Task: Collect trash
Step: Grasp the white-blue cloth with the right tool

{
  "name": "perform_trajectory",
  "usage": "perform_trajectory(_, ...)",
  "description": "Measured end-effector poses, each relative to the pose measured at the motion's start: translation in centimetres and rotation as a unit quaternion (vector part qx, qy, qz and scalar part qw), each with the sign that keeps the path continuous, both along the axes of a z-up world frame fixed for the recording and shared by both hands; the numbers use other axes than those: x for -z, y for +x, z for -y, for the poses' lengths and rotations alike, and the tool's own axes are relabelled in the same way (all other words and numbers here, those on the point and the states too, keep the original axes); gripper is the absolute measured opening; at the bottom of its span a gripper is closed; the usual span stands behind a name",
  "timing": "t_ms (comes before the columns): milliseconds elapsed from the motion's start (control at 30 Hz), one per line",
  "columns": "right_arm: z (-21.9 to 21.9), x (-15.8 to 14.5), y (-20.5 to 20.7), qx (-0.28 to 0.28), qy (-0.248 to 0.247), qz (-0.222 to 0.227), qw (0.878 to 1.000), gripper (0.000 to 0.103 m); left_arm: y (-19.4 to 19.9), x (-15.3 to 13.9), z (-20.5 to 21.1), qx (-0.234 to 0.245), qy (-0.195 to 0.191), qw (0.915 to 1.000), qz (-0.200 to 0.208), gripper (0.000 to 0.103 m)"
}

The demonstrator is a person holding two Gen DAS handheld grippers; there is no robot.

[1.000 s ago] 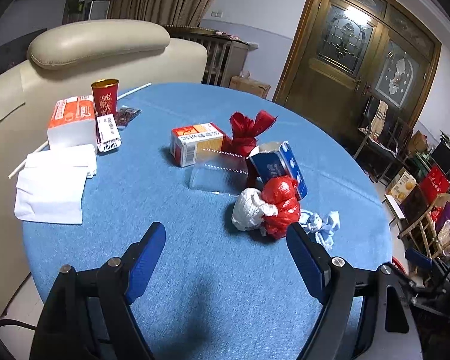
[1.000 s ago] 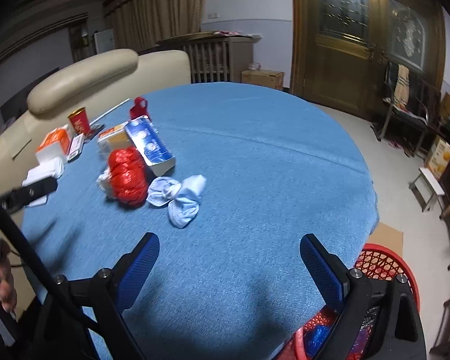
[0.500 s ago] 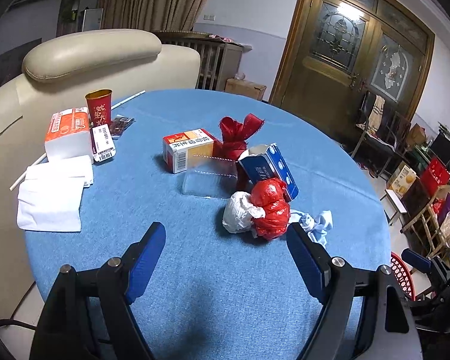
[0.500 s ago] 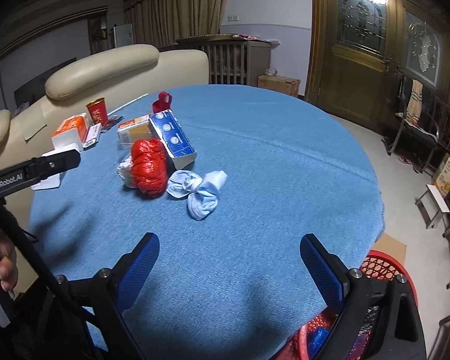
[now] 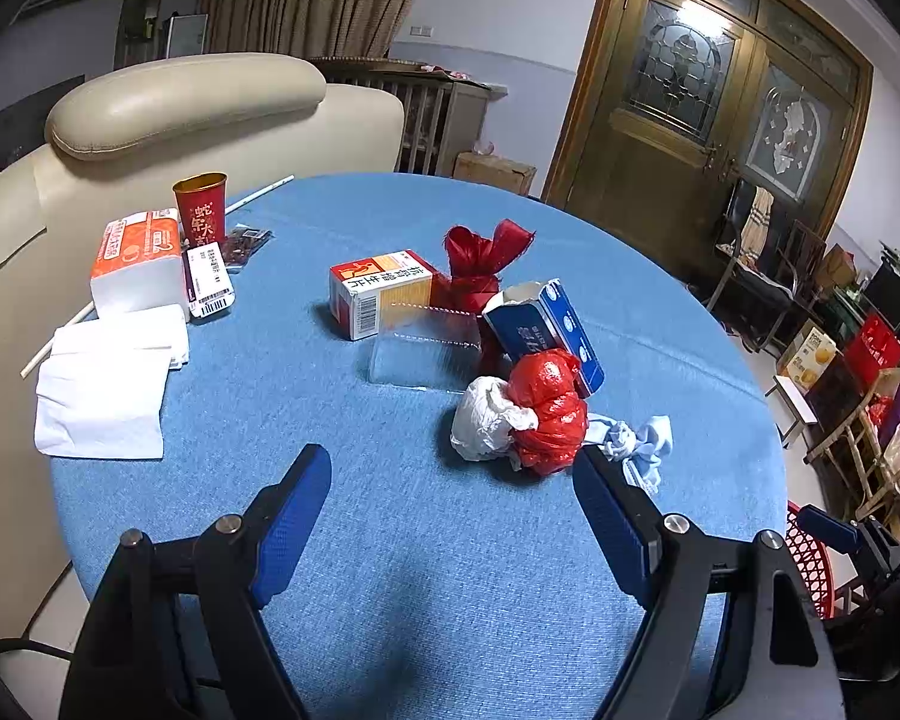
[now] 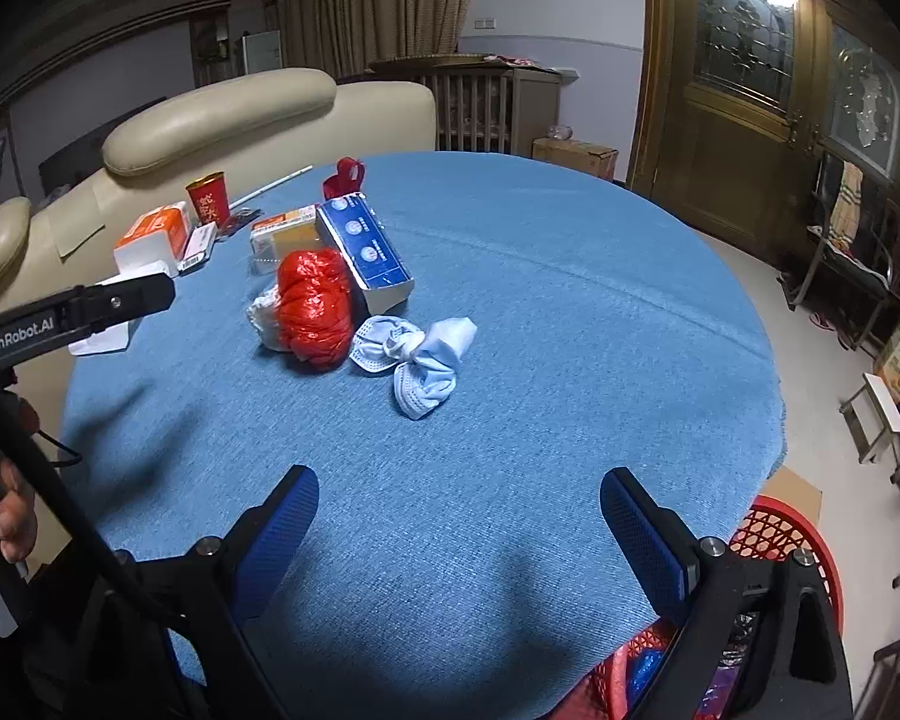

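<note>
Your left tongs (image 5: pixel 450 501) and right tongs (image 6: pixel 459 516) are spread, holding nothing, above the desk (image 6: pixel 570 300); the red bag (image 5: pixel 549 411) lies just ahead of the left tongs.

The counter (image 5: pixel 390 540) wears plain blue cloth. On it: a red bag (image 5: pixel 546 411), a white wad (image 5: pixel 483 420), a pale-blue mask (image 6: pixel 417 357) — and a blue box (image 6: pixel 366 249) with white roundels. The basket (image 6: pixel 780 540) is red lattice.

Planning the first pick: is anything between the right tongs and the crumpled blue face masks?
Nothing visible. Only bare blue tablecloth lies between the open right tongs and the face masks; the red bag sits beside them, farther left.
</note>
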State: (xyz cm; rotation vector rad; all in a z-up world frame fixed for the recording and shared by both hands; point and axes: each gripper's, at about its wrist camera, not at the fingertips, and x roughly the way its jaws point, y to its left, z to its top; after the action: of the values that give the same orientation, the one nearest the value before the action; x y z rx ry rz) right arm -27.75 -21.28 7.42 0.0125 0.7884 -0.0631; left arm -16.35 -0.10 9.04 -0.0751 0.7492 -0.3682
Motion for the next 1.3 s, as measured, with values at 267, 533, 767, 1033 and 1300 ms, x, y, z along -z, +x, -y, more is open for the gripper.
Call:
perform_trajectory(267, 0.55, 0.38, 0.14, -0.003, 0.029, -0.009, 1.0, 0.097, 0.01, 0.11, 0.17, 0.001, 0.004, 1.0, -0.001, 0.083)
perform_trajectory(533, 0.46, 0.64, 0.32, -0.001, 0.023, -0.015, 1.0, 0.097, 0.04, 0.39, 0.26, 0.001, 0.007, 1.0, -0.004, 0.083)
perform_trajectory(767, 0.26, 0.89, 0.47, -0.006, 0.023, -0.018, 1.0, 0.097, 0.05, 0.59, 0.38, 0.002, 0.01, 0.9999, -0.005, 0.083)
perform_trajectory(1033, 0.4, 0.91, 0.55, -0.005, 0.027, -0.018, 0.999, 0.097, 0.06, 0.6, 0.7, 0.007, 0.013, 0.9999, -0.006, 0.083)
perform_trajectory(1300, 0.62, 0.66, 0.74, -0.005, 0.031, -0.014, 0.999, 0.097, 0.14, 0.25, 0.61, 0.004, 0.017, 0.9998, -0.003, 0.083)
